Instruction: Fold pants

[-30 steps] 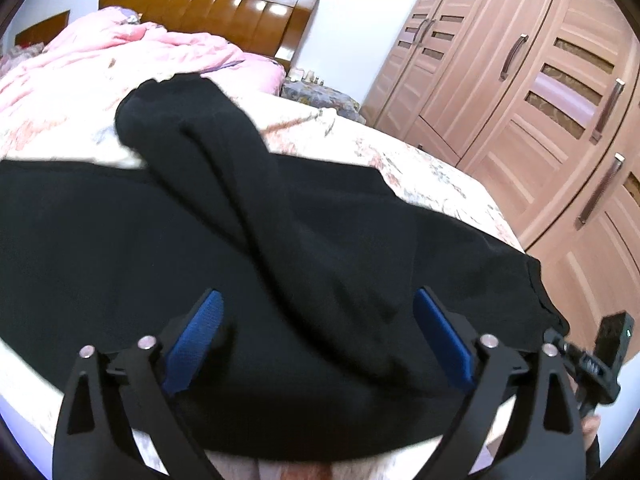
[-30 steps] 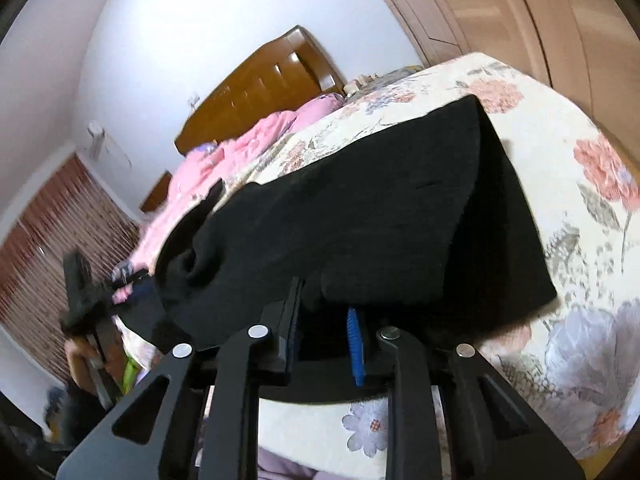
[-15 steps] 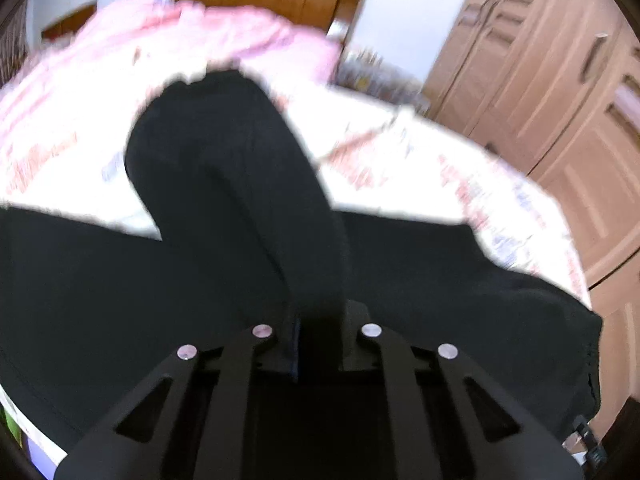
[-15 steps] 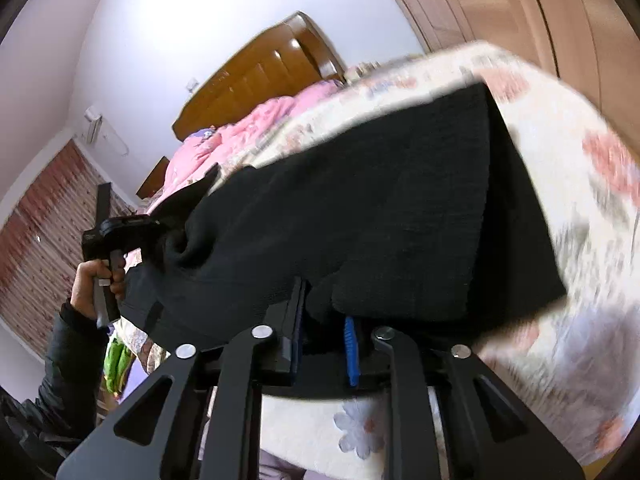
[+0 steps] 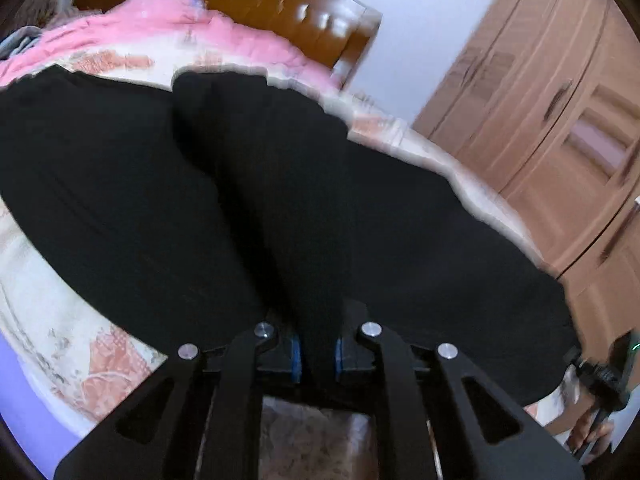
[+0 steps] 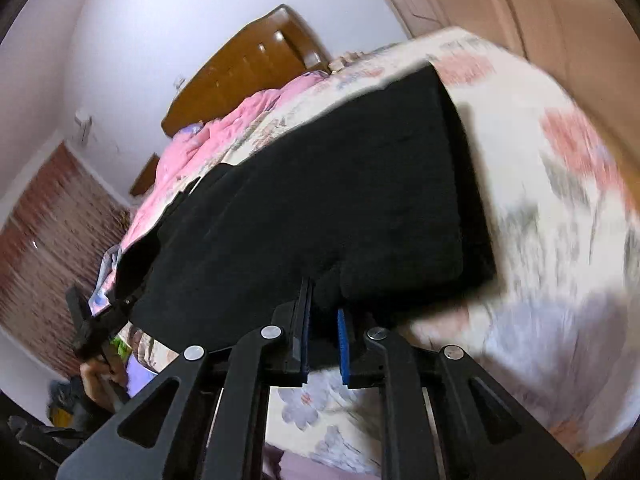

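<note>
Black pants (image 5: 120, 184) lie spread across a floral bedsheet (image 5: 52, 320), with one leg (image 5: 280, 184) bunched over the rest. My left gripper (image 5: 317, 354) is shut on that bunched black fabric at the near edge. In the right wrist view the pants (image 6: 340, 200) lie across the bed, and my right gripper (image 6: 323, 334) is shut on a fold of them at the near edge. The left gripper (image 6: 96, 320) also shows there at the far left, holding the other end.
A pink quilt (image 5: 168, 36) lies at the head of the bed under a wooden headboard (image 5: 272, 12). A wooden wardrobe (image 5: 552, 112) stands at the right. The floral sheet (image 6: 560, 220) extends right of the pants. A brown curtain (image 6: 44, 248) hangs at the left.
My left gripper closed from wide open onto the bunched pant leg and has lifted it. My right gripper stayed shut on the pants and rose slightly; both views are blurred by motion.
</note>
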Available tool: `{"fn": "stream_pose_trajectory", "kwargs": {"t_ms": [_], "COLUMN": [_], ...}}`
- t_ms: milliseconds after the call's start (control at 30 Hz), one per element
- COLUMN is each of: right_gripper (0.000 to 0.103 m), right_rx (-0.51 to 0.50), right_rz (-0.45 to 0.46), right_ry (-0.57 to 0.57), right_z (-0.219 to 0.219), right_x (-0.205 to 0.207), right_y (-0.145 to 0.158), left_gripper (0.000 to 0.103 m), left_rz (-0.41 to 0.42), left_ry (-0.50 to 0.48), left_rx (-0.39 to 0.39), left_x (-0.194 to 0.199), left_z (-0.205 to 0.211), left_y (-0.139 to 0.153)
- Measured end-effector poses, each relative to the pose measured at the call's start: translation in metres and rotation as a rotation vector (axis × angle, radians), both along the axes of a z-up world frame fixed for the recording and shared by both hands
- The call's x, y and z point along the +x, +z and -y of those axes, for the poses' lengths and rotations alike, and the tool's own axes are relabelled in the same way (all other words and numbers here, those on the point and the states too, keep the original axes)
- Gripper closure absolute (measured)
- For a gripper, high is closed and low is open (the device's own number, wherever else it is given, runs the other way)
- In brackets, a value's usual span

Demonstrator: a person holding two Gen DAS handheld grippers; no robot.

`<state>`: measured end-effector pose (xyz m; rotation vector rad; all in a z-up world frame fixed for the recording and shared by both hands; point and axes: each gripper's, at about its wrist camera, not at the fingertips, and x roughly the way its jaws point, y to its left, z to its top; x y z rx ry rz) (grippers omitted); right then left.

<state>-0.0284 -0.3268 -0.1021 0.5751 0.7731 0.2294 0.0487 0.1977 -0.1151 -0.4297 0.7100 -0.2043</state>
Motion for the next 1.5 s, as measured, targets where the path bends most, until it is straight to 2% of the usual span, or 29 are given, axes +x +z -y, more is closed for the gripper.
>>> {"fn": "stream_pose_trajectory", "kwargs": {"t_ms": [33,100,167,267,333,367,433,500,533,567,633,733,833,900,967,1000,1033,1067,1133,1300,1400,1500], "right_gripper": [0.092,0.092,0.092,0.092,0.092,0.091,0.087,0.083,0.083,0.082,0.081,0.081,0.081,0.081,0.081,0.081,0.084,0.091,0.094,0.095,0.095,0.095], "right_rx": [0.032,0.020,0.022,0.095,0.107,0.089,0.141,0.157,0.148,0.134,0.142,0.173,0.177,0.165,0.184,0.197,0.197,0.178,0.182,0.173,0.178,0.189], "right_rz": [0.000,0.007,0.032,0.108,0.076,0.024,-0.018,-0.014,-0.010,0.001,0.009,-0.017,-0.028,-0.028,-0.021,-0.013,-0.002,0.009,0.040,0.116,0.077,0.021], "right_ry": [-0.007,-0.006,-0.009,-0.036,-0.052,-0.063,-0.062,-0.044,-0.030,-0.008,0.017,0.070,0.114,0.132,0.131,0.131,0.131,0.127,0.123,0.129,0.115,0.099], "right_z": [0.004,0.002,0.002,0.011,0.018,0.019,0.019,0.012,0.009,0.002,-0.006,-0.024,-0.037,-0.044,-0.041,-0.038,-0.037,-0.037,-0.035,-0.024,-0.019,-0.018], "right_x": [0.000,0.001,-0.004,-0.018,-0.017,-0.013,-0.012,-0.014,-0.013,-0.012,-0.010,-0.005,-0.003,-0.001,0.000,-0.001,-0.002,-0.004,-0.010,-0.033,-0.033,-0.029], "right_y": [-0.001,0.002,0.009,0.022,0.014,0.002,-0.014,-0.013,-0.010,-0.006,-0.005,-0.014,-0.020,-0.021,-0.021,-0.019,-0.021,-0.021,-0.019,0.004,-0.008,-0.026], "left_gripper": [0.091,0.091,0.093,0.093,0.093,0.093,0.093,0.085,0.076,0.059,0.045,0.037,0.036,0.041,0.073,0.081,0.094,0.094,0.095,0.095,0.095,0.095], "left_rz": [-0.004,-0.002,0.046,0.125,0.099,0.075,-0.008,-0.053,-0.041,-0.031,0.001,0.023,0.018,0.025,0.026,0.025,0.024,0.026,0.043,0.136,0.108,0.042], "left_ry": [-0.006,-0.012,-0.003,0.000,-0.017,-0.021,-0.021,-0.010,-0.015,-0.026,-0.034,-0.062,-0.060,-0.056,-0.037,-0.031,-0.024,-0.023,-0.031,-0.012,-0.016,-0.009], "left_rx": [0.005,0.015,0.012,-0.019,0.009,0.015,-0.015,-0.070,-0.085,-0.096,-0.103,-0.131,-0.134,-0.131,-0.108,-0.101,-0.099,-0.107,-0.111,-0.066,-0.043,-0.018], "left_x": [0.003,0.007,0.000,-0.014,-0.012,-0.007,-0.002,-0.002,-0.006,-0.007,-0.009,-0.010,-0.010,-0.013,-0.015,-0.014,-0.014,-0.014,-0.015,-0.029,-0.024,-0.020], "left_z": [0.000,0.004,0.003,0.004,0.008,0.011,0.006,0.001,-0.001,0.000,0.005,0.015,0.018,0.016,0.013,0.011,0.008,0.004,0.002,0.002,0.004,0.009], "left_y": [0.002,0.011,0.023,0.049,0.045,0.039,0.018,0.006,0.006,0.008,0.015,0.022,0.020,0.017,0.015,0.015,0.015,0.015,0.018,0.046,0.041,0.025]}}
